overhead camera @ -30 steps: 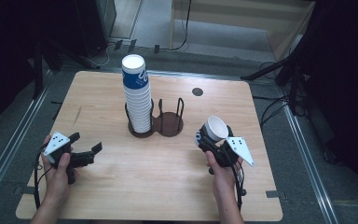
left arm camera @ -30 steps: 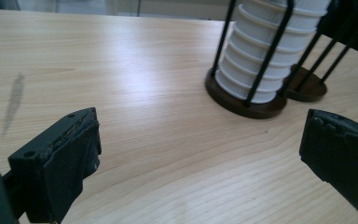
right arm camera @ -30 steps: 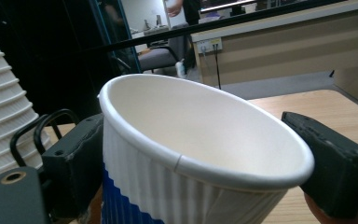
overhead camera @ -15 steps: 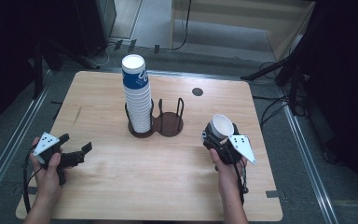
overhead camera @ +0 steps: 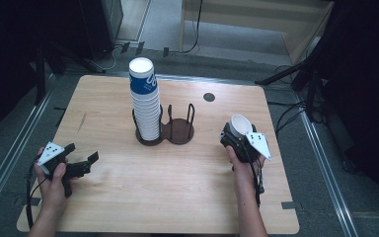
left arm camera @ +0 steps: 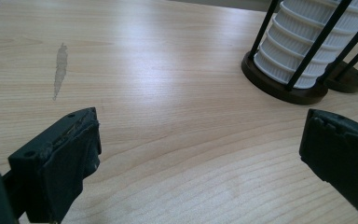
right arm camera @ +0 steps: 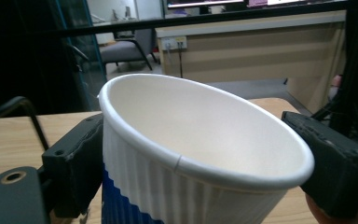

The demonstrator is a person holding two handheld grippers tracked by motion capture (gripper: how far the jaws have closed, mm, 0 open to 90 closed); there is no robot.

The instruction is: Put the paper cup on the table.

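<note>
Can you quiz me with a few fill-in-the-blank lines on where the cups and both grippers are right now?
1. The right gripper is shut on a single paper ____.
2. The stack of cups stands in the ____ ring of the dark two-ring holder, seen from the high view.
3. The left gripper holds ____ between its open jaws.
4. The holder's other ring is ____.

Missing words: cup; left; nothing; empty

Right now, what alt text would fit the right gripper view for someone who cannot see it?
A white ribbed paper cup with a blue band, tilted, is clamped between two black fingers seen close up. Behind it lie a wooden table and a dim room with a chair.
</note>
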